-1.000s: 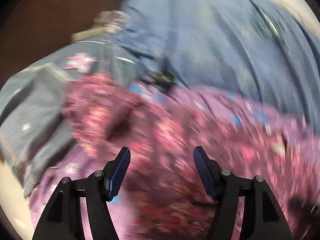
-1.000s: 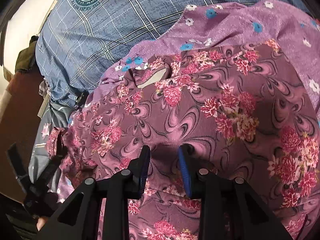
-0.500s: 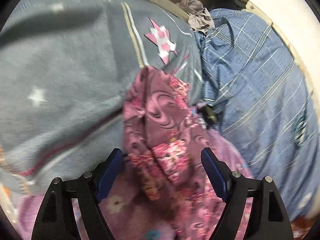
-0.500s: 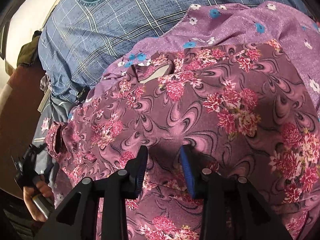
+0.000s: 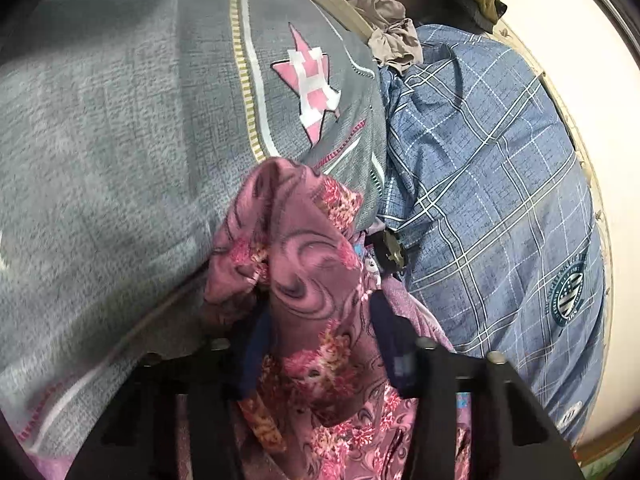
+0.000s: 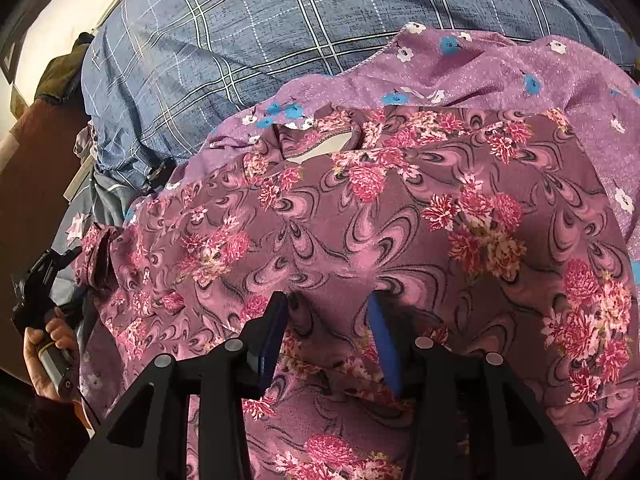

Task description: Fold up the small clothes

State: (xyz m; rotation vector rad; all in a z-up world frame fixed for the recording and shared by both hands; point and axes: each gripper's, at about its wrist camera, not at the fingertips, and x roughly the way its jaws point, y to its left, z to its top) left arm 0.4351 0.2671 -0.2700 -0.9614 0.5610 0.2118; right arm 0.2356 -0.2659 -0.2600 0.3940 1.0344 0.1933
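A maroon garment with pink flowers and swirls point(image 6: 380, 216) lies spread over a lilac cloth with blue and white flowers point(image 6: 500, 68). My right gripper point(image 6: 328, 320) rests on its near part with the jaws partly apart and fabric bunched between them. My left gripper point(image 5: 320, 336) has closed around a bunched sleeve end of the same garment point(image 5: 288, 232), which rises between its blue fingers point(image 5: 390, 344). The left gripper also shows in the right wrist view point(image 6: 48, 280), at the garment's left edge, in a hand.
A blue plaid cushion with a round emblem point(image 5: 500, 200) lies to the right in the left wrist view and at the back in the right wrist view point(image 6: 248, 40). A grey cushion with a pink star point(image 5: 120, 120) sits left. Crumpled cloths point(image 5: 392, 36) lie beyond.
My left gripper swung left to the garment's sleeve end and its jaws narrowed around the bunched fabric. My right gripper stayed in place; its jaws widened slightly.
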